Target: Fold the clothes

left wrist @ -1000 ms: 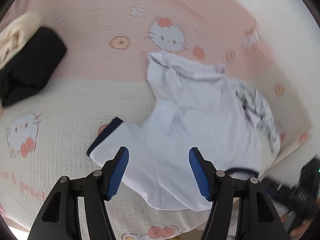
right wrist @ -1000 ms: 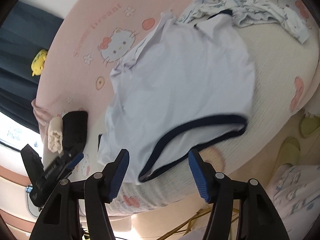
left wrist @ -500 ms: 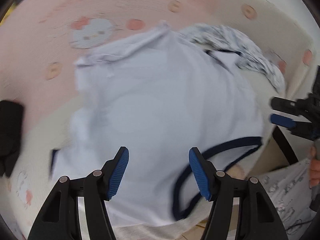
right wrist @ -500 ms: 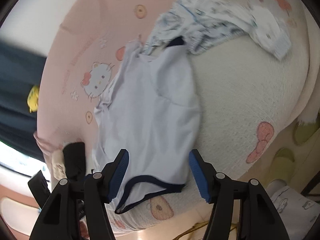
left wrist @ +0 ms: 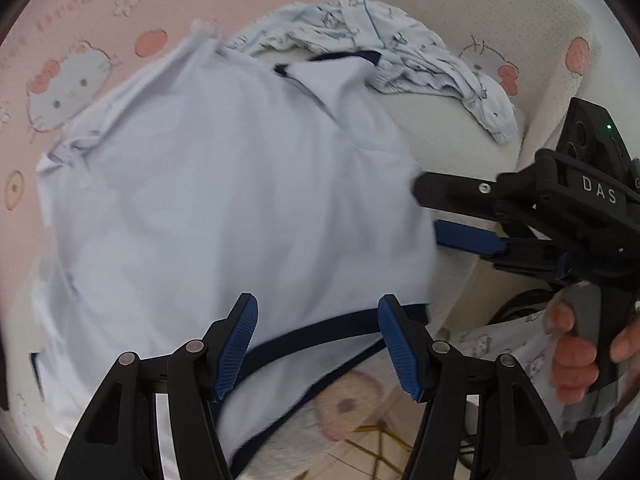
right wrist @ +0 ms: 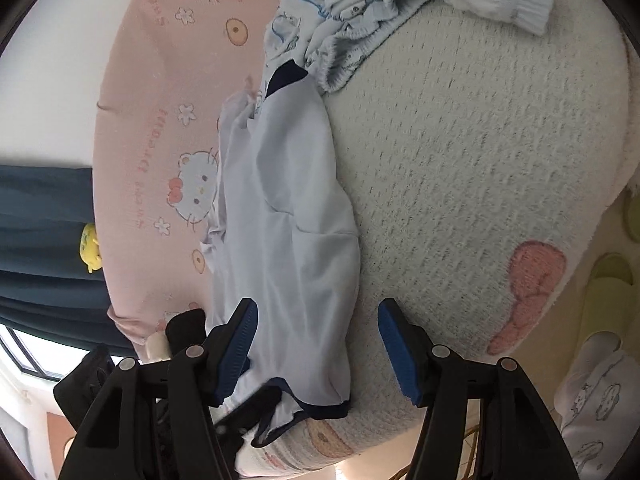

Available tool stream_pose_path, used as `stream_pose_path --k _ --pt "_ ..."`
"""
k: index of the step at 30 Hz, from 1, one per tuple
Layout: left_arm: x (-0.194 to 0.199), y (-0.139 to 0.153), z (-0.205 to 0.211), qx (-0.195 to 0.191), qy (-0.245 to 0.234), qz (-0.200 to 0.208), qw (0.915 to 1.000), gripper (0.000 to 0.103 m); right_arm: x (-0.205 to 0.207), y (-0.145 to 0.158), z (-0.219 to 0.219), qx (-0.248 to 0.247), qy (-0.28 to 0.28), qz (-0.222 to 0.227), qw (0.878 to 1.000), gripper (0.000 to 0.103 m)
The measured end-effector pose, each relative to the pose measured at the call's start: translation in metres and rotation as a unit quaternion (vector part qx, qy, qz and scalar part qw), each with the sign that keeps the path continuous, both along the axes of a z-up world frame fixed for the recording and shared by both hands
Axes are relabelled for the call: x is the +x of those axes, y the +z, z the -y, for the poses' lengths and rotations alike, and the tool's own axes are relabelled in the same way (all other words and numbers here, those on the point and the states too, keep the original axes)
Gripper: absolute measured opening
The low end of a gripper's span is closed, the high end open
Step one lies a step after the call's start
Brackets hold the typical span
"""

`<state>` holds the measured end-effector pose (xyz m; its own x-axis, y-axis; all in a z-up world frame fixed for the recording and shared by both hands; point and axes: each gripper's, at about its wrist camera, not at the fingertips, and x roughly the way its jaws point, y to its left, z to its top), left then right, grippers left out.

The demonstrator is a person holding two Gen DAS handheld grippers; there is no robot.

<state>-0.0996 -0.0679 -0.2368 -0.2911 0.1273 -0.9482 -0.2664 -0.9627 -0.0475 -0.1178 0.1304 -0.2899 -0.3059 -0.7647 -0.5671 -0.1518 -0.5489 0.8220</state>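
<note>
Lying spread on the bed (left wrist: 460, 148) — pale blue shirt (left wrist: 224, 184), navy hem at 6 o'clock, patterned garment (left wrist: 400, 60) at 1 o'clock. Hovering released, grasping nothing — left hand-held gripper (left wrist: 318, 344) over hem, right hand-held gripper (right wrist: 318, 344) at shirt edge.
</note>
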Motion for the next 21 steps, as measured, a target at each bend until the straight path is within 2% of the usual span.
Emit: stream_pose_path --k 1,3,4,5,8,12,18,21 --pt "0.001 -0.001 -0.003 0.002 0.003 0.003 1.0 0.06 -0.001 0.0 0.0 -0.004 0.001 0.001 1.0 0.058" --pt "0.001 -0.003 -0.01 -0.004 0.002 0.008 1.0 0.06 -0.003 -0.007 0.006 -0.001 0.014 0.016 1.0 0.033" --pt "0.001 -0.004 -0.012 -0.008 0.0 0.008 0.9999 0.06 -0.004 -0.01 0.01 0.004 0.02 0.026 0.999 0.027" --pt "0.001 -0.005 -0.015 -0.014 -0.002 0.008 0.9999 0.06 -0.004 -0.014 0.013 0.009 0.025 0.036 0.999 0.017" --pt "-0.004 -0.005 -0.026 -0.024 -0.007 0.01 0.9996 0.06 -0.01 -0.009 0.02 0.02 0.052 0.028 0.998 0.015" --pt "-0.012 0.005 -0.037 -0.011 -0.011 0.012 0.9998 0.06 -0.023 0.006 0.029 0.022 0.095 0.011 0.995 0.015" --pt "-0.012 0.01 -0.055 -0.01 -0.026 0.006 0.9996 0.06 -0.02 0.014 0.014 -0.003 0.087 0.005 0.996 0.015" --pt "-0.009 0.005 -0.058 -0.004 -0.024 0.017 0.9996 0.06 -0.021 0.014 0.005 -0.01 0.073 0.003 0.997 0.015"
